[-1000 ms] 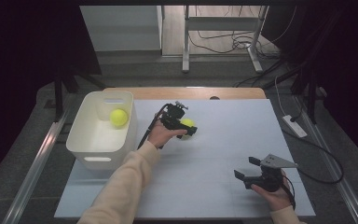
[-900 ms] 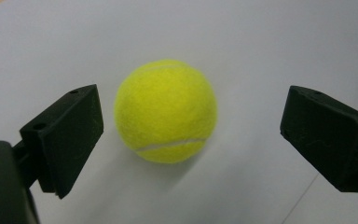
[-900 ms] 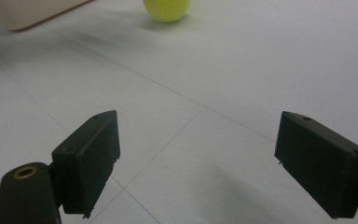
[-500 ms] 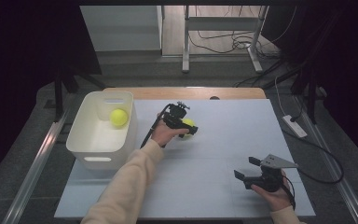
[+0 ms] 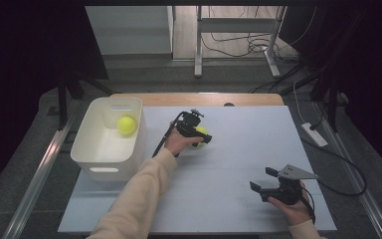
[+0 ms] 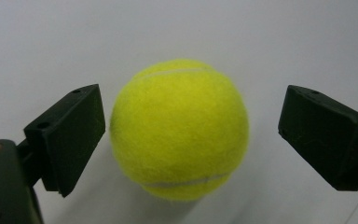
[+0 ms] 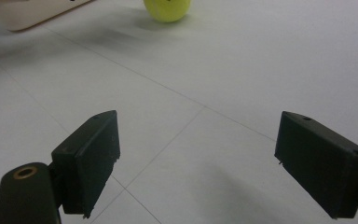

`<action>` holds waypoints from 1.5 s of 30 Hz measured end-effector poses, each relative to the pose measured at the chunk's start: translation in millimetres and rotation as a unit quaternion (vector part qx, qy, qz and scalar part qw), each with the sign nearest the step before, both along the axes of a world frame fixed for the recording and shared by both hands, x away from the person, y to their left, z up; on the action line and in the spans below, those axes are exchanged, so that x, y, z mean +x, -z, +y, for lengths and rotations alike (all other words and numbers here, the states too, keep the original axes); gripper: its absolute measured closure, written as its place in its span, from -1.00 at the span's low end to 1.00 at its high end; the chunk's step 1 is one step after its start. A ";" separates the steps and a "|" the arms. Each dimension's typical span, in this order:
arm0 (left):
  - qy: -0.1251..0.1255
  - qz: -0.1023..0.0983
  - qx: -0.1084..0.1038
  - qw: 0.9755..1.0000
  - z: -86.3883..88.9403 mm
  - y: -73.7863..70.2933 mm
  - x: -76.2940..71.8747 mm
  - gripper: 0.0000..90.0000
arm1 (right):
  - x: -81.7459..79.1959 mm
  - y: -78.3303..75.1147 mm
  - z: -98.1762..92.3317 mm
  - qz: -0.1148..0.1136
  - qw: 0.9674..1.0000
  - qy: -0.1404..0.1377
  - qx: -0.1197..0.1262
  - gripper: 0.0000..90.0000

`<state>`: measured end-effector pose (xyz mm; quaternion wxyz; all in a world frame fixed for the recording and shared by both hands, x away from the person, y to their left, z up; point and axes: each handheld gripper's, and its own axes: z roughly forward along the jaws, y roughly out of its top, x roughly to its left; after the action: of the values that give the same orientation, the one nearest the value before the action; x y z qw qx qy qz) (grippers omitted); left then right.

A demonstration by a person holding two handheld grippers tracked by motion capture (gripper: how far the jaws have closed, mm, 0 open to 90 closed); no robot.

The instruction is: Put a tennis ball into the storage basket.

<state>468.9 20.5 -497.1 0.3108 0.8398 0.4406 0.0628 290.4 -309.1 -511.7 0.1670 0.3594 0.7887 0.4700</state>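
Here the left gripper (image 6: 189,140) has been closing its jaws, not yet touching the light, springy tennis ball (image 6: 179,128) right of the bin (image 5: 87,149); grip its middle; the right gripper (image 7: 214,163) gapes empty.

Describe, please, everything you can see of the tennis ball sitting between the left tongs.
The tennis ball is bright yellow-green and fuzzy like felt, with pale curved seams near its top and bottom. It rests whole and round on the white table, right of the white bin. The left tongs straddle it, jaws open and just closing in; a gap shows on the right side, while the left jaw sits very close. Nothing else touches it.
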 end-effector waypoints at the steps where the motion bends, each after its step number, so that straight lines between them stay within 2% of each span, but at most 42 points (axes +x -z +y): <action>1: 0.001 0.003 0.001 1.000 -0.1 2.1 1.0 -0.80 | 0.0 0.1 0.0 0.000 1.000 0.000 0.001 -0.69; 5: -0.002 0.008 0.004 1.000 -1.4 6.6 2.7 -0.69 | 0.2 0.2 -0.4 0.000 1.000 0.000 0.001 -0.69; 10: -0.013 0.007 0.007 1.000 -1.0 7.0 3.3 -0.44 | 0.1 0.1 -0.6 0.000 1.000 0.002 0.001 -0.69; 18: -0.004 0.001 0.015 1.000 -0.9 6.2 2.0 -0.41 | -0.2 -0.1 -0.7 -0.001 1.000 0.002 0.001 -0.69; 21: -0.006 -0.007 0.026 1.000 -1.5 5.2 1.1 -0.40 | -0.2 -0.3 -1.0 -0.001 1.000 0.003 0.002 -0.69; 26: -0.003 -0.011 0.018 1.000 1.2 -1.2 -1.3 -0.40 | -0.3 -0.6 -1.4 -0.001 1.000 0.003 0.002 -0.69; 40: 0.011 -0.044 -0.018 0.999 9.2 -29.5 -21.5 -0.40 | -0.3 -0.3 -0.5 -0.003 1.000 0.003 0.000 -0.69; 45: 0.012 -0.055 -0.020 0.998 14.2 -36.7 -26.1 -0.40 | -0.3 -0.4 -0.3 -0.003 1.000 0.002 0.000 -0.69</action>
<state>442.7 34.7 -460.3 0.3522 0.8340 0.4137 0.0956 290.1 -309.5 -511.3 0.1701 0.3599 0.7872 0.4711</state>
